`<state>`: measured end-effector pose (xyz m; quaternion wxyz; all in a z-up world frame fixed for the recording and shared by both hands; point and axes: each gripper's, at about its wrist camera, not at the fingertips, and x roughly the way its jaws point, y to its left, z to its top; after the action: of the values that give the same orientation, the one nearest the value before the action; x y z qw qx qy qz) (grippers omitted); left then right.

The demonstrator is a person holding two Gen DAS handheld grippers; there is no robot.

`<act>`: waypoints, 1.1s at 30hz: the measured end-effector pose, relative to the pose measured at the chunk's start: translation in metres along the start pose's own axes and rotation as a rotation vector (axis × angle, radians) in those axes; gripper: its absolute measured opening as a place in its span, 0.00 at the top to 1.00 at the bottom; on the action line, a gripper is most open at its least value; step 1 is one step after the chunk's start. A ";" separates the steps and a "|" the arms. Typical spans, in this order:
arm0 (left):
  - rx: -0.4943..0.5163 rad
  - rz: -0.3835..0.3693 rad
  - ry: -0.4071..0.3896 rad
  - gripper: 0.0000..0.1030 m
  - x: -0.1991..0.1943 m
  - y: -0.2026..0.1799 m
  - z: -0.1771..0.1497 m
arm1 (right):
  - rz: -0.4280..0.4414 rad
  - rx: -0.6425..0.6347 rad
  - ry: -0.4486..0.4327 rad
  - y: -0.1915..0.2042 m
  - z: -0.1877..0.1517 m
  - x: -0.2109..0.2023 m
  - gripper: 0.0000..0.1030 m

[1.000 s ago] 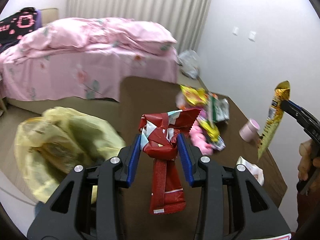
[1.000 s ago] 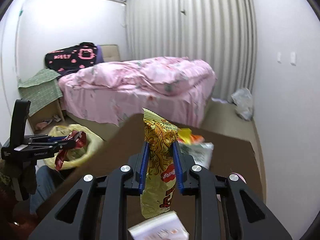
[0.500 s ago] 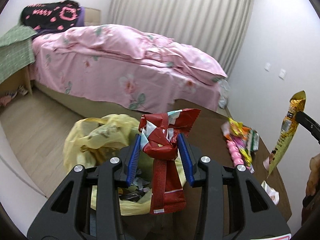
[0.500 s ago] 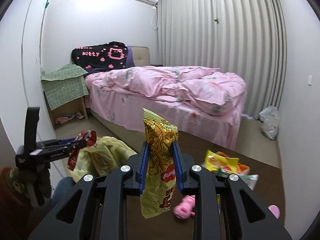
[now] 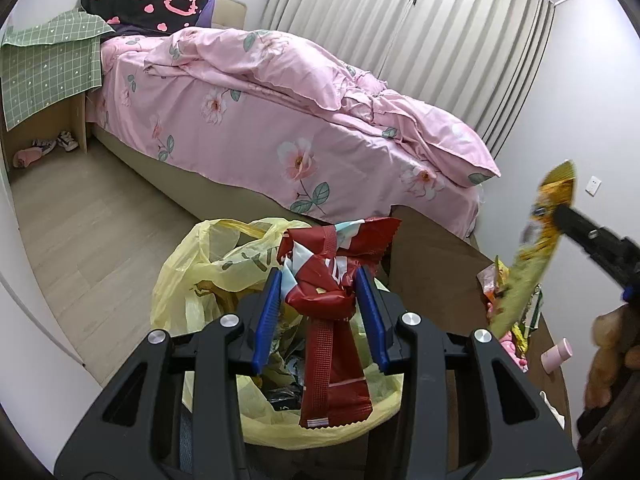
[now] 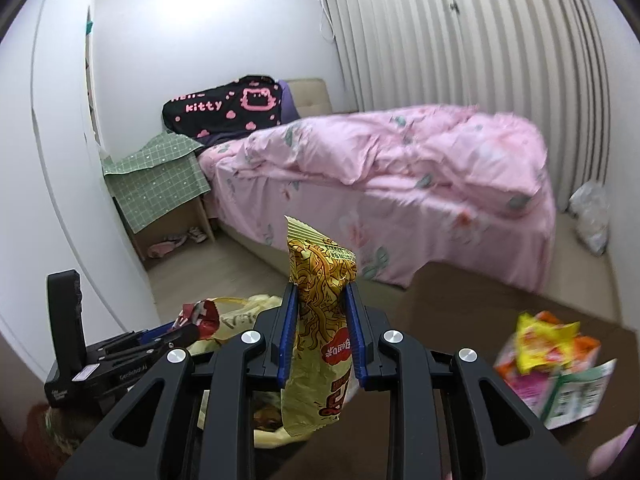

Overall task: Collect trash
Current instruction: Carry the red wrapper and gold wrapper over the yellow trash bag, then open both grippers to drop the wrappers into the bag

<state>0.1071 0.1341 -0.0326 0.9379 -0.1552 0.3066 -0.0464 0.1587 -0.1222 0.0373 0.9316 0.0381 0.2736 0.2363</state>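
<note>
My left gripper [image 5: 320, 280] is shut on a crumpled red wrapper [image 5: 332, 320] and holds it right above the open yellow trash bag [image 5: 192, 280], which has trash inside. My right gripper [image 6: 320, 292] is shut on a yellow noodle packet [image 6: 320, 320], held in the air above the brown table [image 6: 472, 312], just right of the bag [image 6: 240, 320]. In the left wrist view the right gripper [image 5: 560, 212] and its packet [image 5: 528, 268] show at the right. In the right wrist view the left gripper [image 6: 192, 328] with the red wrapper [image 6: 200, 314] shows at lower left.
More wrappers [image 6: 552, 360] lie in a pile on the table at the right. A pink cup [image 5: 556, 356] stands near them. A pink bed [image 5: 300, 120] fills the room behind. A green-covered side table [image 5: 44, 72] stands at the left. A white bag [image 6: 592, 216] lies on the floor by the curtain.
Both grippers have swung left, from over the table toward the yellow bag. The red wrapper now hangs over the bag's mouth. Both grips stayed shut.
</note>
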 end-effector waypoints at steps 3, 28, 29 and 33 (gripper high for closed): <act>-0.015 0.015 0.011 0.65 0.010 0.001 0.001 | 0.033 0.024 0.035 -0.001 -0.008 0.026 0.77; -0.050 0.086 0.189 0.65 0.077 0.021 -0.027 | 0.135 0.038 0.236 -0.010 -0.064 0.114 0.78; -0.045 0.079 0.182 0.65 0.075 0.020 -0.027 | 0.135 0.042 0.241 -0.011 -0.065 0.114 0.78; -0.035 0.065 0.167 0.65 0.071 0.017 -0.024 | 0.135 0.030 0.247 -0.009 -0.070 0.112 0.78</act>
<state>0.1497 0.1307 -0.0963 0.9073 -0.1574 0.3892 -0.0235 0.2083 -0.0830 -0.0794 0.8722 0.0409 0.3865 0.2971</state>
